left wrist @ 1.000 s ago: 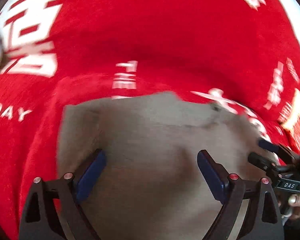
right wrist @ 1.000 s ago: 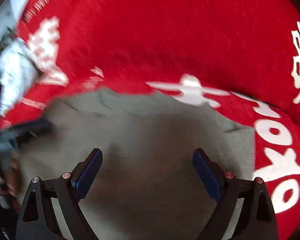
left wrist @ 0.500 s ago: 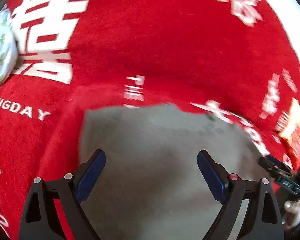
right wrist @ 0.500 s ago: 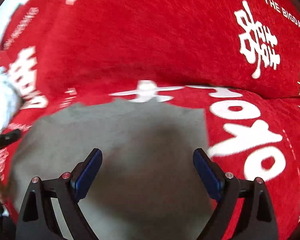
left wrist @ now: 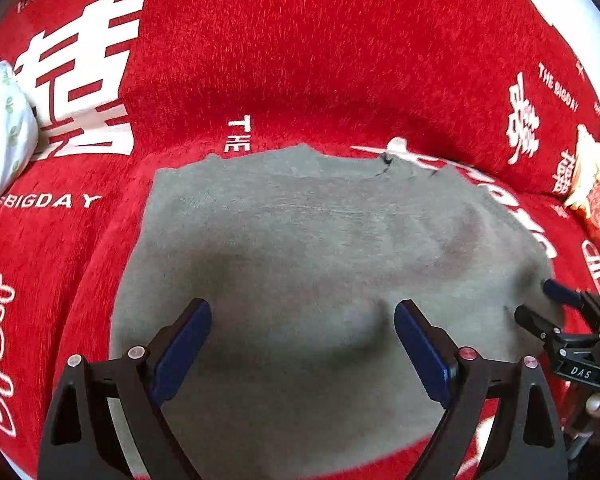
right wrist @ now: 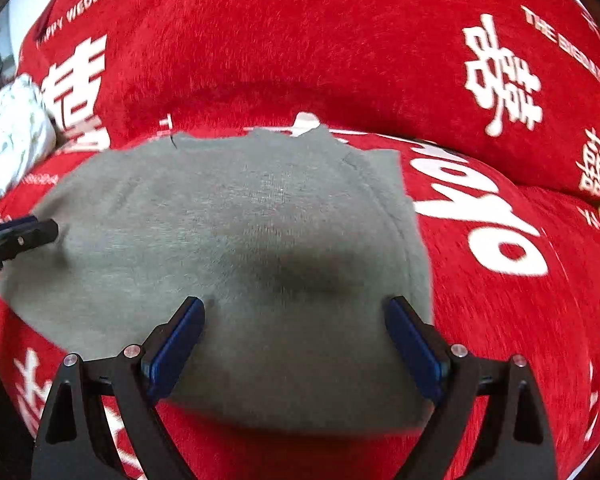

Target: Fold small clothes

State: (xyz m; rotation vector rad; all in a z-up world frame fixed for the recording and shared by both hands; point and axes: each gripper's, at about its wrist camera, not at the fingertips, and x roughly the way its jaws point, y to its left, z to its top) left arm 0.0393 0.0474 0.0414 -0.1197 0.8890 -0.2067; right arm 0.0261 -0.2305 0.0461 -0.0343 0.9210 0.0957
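The grey garment (left wrist: 320,264) lies spread flat on the red sofa cover (left wrist: 300,60), filling the lower middle of both wrist views, its far edge up against the crease where the seat meets the backrest. The left gripper (left wrist: 303,354) hangs over the near part of the cloth with its blue pads wide apart and nothing between them; the right gripper (right wrist: 294,350) hangs likewise, pads apart and empty, over the garment's right half, whose hemmed edge runs down the frame just inside the right-hand pad. Compared with a second ago, both cameras have pulled back and steadied: the cloth then filled the frame in a blur, and now its whole outline shows, with more red cover visible around it and the white patterned pillow (left wrist: 2,128) now in sight at the left edge. In the left view the other gripper has shifted lower toward the right border, near the garment's right corner. That reads as both hands having let go and lifted away after laying the piece out, so the spreading step looks done and the folding itself not yet begun. The next move probably calls for pinching an edge or corner; the thin fabric on plush pile may be hard to catch in a single layer
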